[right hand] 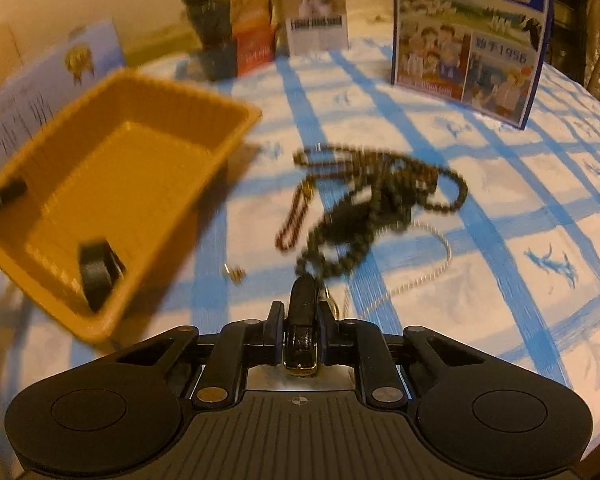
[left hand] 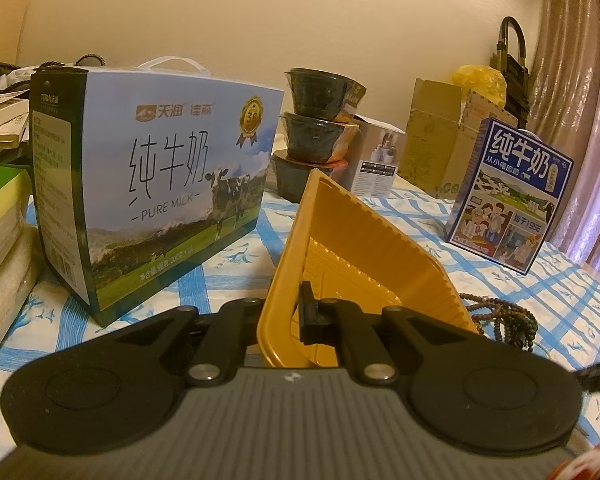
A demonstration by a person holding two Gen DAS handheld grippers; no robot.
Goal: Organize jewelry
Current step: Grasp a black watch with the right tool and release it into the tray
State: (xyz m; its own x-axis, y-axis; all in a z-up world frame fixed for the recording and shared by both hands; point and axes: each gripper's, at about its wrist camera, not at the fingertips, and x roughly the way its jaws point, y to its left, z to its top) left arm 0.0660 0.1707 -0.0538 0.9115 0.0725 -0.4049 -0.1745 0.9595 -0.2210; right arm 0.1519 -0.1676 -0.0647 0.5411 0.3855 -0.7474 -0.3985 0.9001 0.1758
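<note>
From the left wrist view, the left tool (left hand: 288, 312) is clamped on the near wall of the yellow tray (left hand: 364, 240), one finger inside and one outside. The tray is tipped up, probably so its open side faces the jewelry and pieces can be dropped or slid in. Just right of the tray a tangle of dark bead strands (left hand: 504, 312) lies on the bench (left hand: 236, 256), which wears a white cloth with a blue check. Around it stand a large milk carton box (left hand: 152, 184), a smaller blue milk box (left hand: 508, 196), stacked dark bowls (left hand: 320, 120), and cardboard boxes (left hand: 432, 128) against a plain cream wall, with a curtain (left hand: 572, 100) at the right.

From the right wrist view, which is blurred, the right tool (right hand: 300, 320) is closed on a slim dark piece with a gold trim (right hand: 302, 332), apparently a strap or clasp end, with the dark bead strands (right hand: 380, 208) just beyond its tip; whether they are joined I cannot tell. A red bead loop (right hand: 294, 220), a pale chain (right hand: 420, 272) and a small gold bit (right hand: 236, 274) lie loose on the cloth. The yellow tray (right hand: 112, 184) sits tilted at left, holding no jewelry that I can see, so sorting looks barely begun.
</note>
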